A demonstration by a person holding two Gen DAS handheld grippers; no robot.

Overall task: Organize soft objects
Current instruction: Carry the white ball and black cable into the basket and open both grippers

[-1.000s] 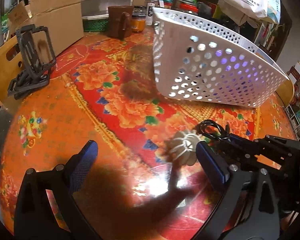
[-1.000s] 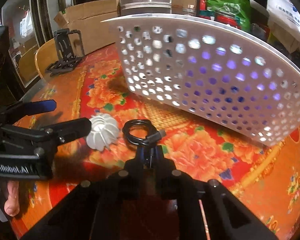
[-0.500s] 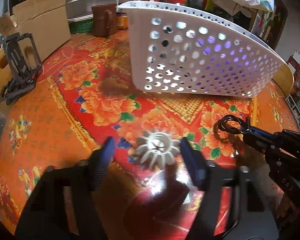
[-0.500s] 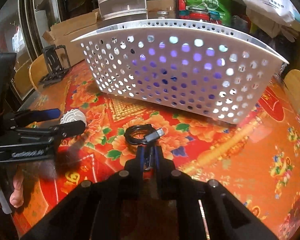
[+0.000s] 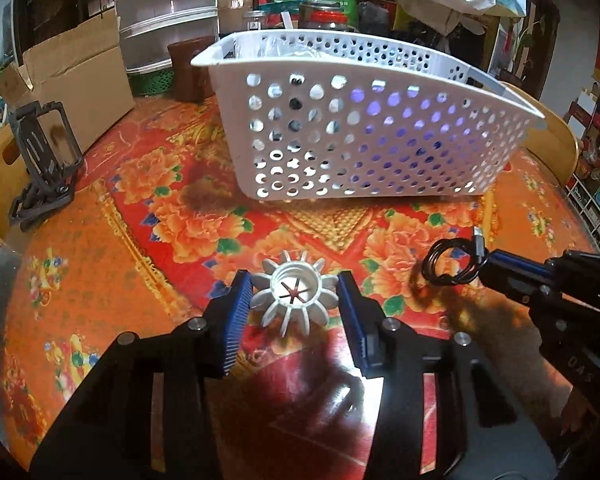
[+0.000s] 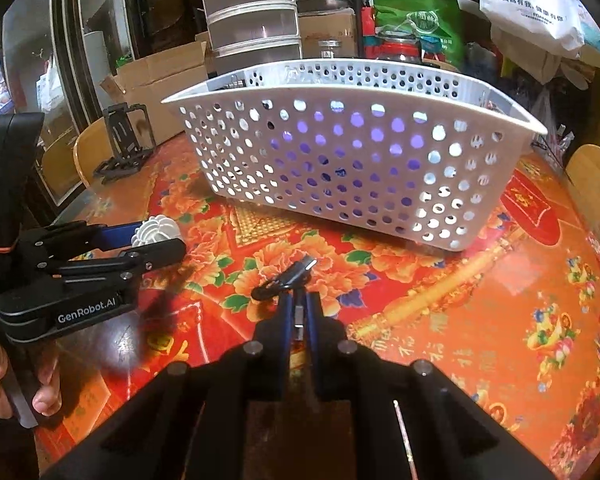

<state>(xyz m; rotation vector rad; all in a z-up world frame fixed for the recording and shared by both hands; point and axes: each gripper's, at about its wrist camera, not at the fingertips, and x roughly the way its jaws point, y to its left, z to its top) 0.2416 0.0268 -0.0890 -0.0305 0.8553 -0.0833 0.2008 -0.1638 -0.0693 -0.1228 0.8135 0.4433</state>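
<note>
between the left claw's pads: left claw [image 5: 295, 295] clenched on the white finned cap [image 5: 294, 293], lifted off the bench [image 5: 100, 280].
right claw: right claw [image 6: 298, 308] pinching the coiled black cable [image 6: 286, 280], also aloft.
progress: both picked up, neither yet dropped; something purple already lies in the basket.
room ahead: white basket [image 5: 364, 128] straight ahead, near wall tall, rim must be cleared; open top looks free.
</note>
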